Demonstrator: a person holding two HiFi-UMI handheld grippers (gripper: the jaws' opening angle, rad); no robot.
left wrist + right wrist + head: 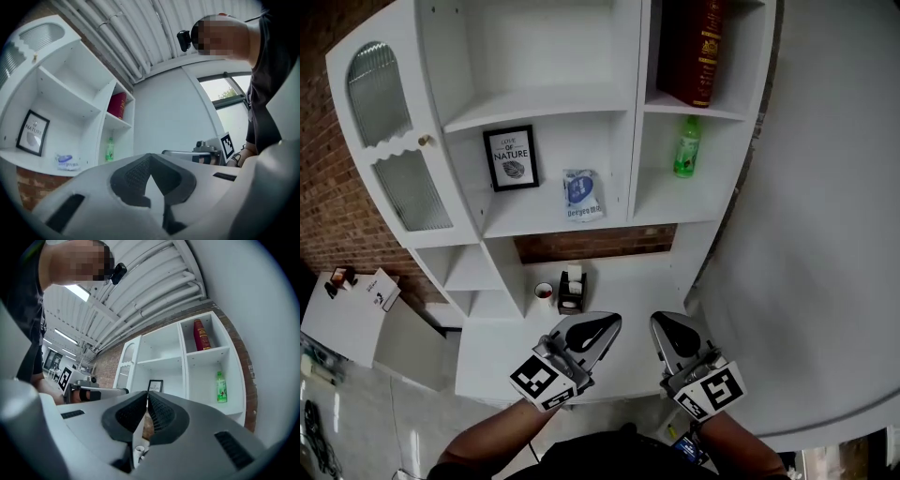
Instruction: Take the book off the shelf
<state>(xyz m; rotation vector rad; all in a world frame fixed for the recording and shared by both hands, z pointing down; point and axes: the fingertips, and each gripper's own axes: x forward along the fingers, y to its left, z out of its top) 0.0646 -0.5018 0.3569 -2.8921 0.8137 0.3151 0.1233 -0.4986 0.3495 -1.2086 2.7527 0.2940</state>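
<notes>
1. A person stands facing a white shelf unit [546, 99] against a brick wall, holding a gripper in each hand, low in front of the body.
2. The left gripper [596, 330] has its jaws closed together, with nothing between them. It is well short of the shelves.
3. The right gripper [674, 330] is also closed tight and empty. It sits just beside the left one, the two pointing towards the unit.
4. The book [695, 45], dark red with gold print on its spine, stands upright in the top right compartment, leaning slightly. Neither gripper touches it.
5. In the compartment below the book stands a green bottle [686, 148], upright.
6. In the wider middle compartment, a black-framed picture [511, 157] leans against the back. A blue and white packet [582, 195] sits near it to the right.
7. On the counter [628, 277] under the shelves are a small cup [544, 292] and, just beside it, a small black holder [572, 291].
8. On the left of the unit is a door [395, 141] with ribbed glass and a small round knob.
9. A plain grey wall [830, 234] runs along the right side.
</notes>
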